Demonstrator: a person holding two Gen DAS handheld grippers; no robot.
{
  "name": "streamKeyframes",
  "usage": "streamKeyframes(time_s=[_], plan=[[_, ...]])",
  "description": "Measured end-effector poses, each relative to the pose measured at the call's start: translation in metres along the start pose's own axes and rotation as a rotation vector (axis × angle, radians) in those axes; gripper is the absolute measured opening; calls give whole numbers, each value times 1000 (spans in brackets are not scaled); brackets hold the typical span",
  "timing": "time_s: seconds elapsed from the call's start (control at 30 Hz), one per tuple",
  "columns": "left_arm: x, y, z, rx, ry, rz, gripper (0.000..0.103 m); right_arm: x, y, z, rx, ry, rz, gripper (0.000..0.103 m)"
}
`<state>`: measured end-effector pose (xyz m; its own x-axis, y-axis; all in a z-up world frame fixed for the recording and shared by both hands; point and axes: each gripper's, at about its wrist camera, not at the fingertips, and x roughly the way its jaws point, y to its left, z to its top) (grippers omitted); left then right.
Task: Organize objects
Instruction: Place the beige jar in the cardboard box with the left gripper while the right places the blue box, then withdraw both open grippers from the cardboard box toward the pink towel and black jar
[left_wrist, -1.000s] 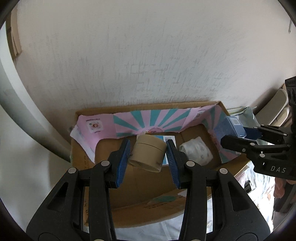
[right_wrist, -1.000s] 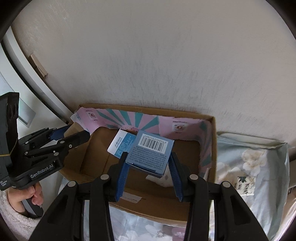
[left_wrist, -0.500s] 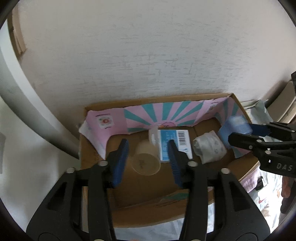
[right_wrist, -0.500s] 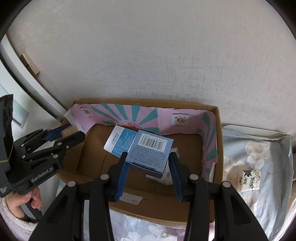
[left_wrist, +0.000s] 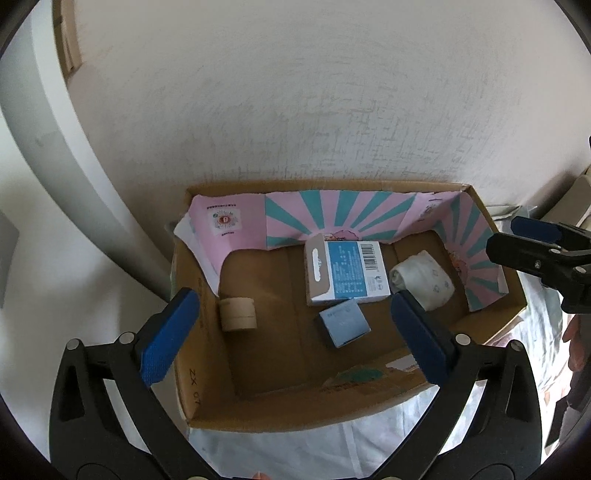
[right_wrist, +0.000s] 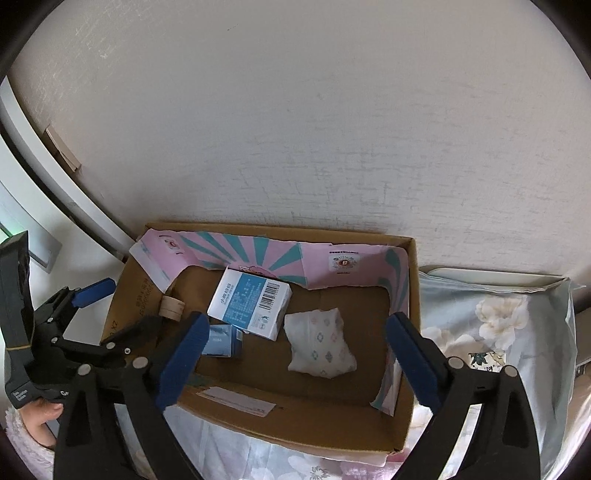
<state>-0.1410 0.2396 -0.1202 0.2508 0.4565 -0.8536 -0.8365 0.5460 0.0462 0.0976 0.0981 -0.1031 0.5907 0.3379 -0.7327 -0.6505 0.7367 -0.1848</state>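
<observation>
Right wrist: small blue box (right_wrist: 222, 340) newly dropped

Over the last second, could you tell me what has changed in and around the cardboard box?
Both grippers let go. The left gripper dropped the tan round container, now at the box's left wall; the right gripper released the small blue box, now on the floor of the cardboard box. Both jaws stand open. The large blue-and-white box and white folded cloth stayed.

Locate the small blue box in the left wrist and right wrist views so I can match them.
Left wrist: small blue box lies on the carton floor at centre, just in front of the large blue-and-white box.
Right wrist: small blue box sits left of centre, partly behind the left pad.
Shared landmark: the large blue-and-white box.
</observation>
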Motion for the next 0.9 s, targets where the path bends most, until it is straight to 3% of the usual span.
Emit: streamKeyframes(time_s=[0.37, 0.9], plan=[[-23, -13, -2, -4, -18, -23, 103, -13, 0, -3, -21, 14, -4, 96], [-91, -63, 3, 19, -95, -66, 103, -102, -47, 5, 2, -133, -65, 102]])
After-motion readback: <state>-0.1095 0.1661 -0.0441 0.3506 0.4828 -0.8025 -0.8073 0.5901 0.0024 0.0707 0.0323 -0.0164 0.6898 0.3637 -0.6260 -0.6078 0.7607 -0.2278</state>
